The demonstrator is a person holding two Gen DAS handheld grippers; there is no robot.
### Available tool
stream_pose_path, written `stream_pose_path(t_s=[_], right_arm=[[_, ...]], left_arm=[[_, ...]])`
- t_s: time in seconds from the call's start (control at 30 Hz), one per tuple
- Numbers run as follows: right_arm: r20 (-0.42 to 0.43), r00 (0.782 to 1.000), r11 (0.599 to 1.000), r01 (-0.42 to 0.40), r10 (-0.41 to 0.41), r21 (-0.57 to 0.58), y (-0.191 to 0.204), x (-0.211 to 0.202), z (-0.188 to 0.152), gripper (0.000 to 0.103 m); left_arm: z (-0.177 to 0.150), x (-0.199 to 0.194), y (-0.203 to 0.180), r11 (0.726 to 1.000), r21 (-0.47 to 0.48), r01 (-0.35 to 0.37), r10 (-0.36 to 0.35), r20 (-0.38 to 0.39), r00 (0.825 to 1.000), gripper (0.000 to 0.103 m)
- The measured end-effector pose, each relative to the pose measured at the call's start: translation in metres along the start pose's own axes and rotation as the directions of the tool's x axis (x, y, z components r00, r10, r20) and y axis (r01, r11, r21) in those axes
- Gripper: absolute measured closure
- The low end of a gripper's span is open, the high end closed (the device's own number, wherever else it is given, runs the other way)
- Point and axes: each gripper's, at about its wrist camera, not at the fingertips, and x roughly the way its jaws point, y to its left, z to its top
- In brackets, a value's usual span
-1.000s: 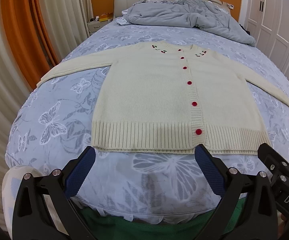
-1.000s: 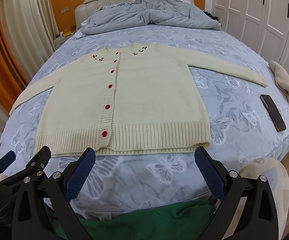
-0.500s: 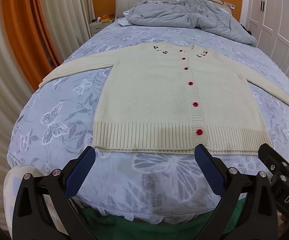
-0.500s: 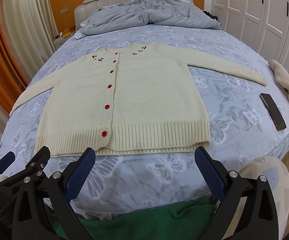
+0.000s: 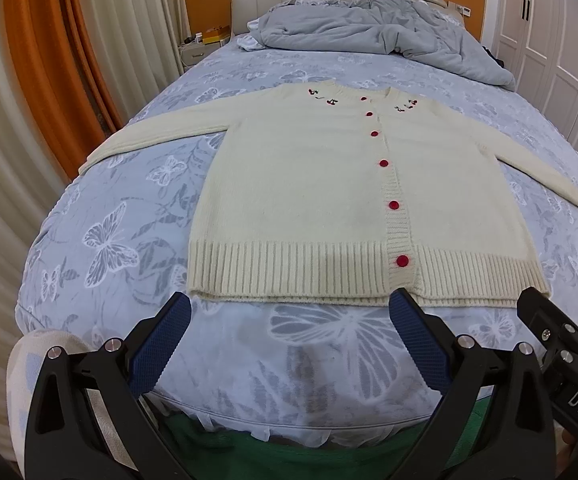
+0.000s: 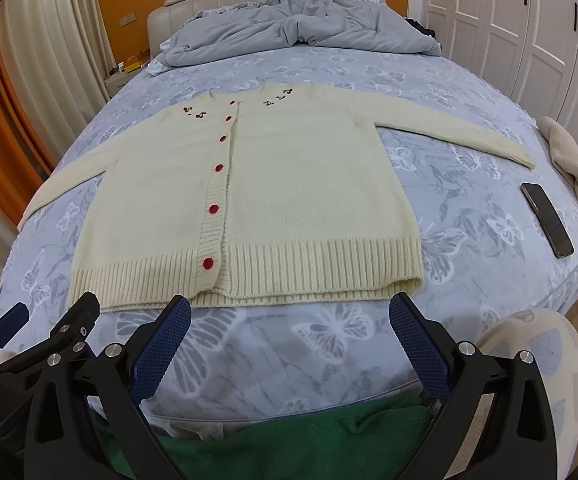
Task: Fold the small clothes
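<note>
cardigan lies flat on bed; left gripper and right gripper spread wide, empty.

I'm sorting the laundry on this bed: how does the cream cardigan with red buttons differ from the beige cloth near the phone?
The cream knit cardigan with red buttons lies spread flat mid-bed, sleeves out; the beige cloth is bunched at the bed's right edge. The cardigan looks much larger and shows red buttons and cherry embroidery; the cloth looks plain. Both are pale fabrics resting on the blue butterfly-print bedsheet, untouched by either gripper.

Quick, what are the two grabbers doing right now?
Left gripper: open, holding nothing.
Right gripper: open, holding nothing.
</note>
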Motion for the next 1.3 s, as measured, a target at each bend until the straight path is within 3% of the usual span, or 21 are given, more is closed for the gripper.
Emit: stream_pose_path(t_s=[1.3], right_arm=[[-0.056,0.998,1.000,0.001,0.000,0.011,0.003,0.024,-0.002,0.005]], left_arm=[[-0.005,0.021,-0.005,0.999,0.016,-0.028,0.029,-0.042,0.999,0.007]])
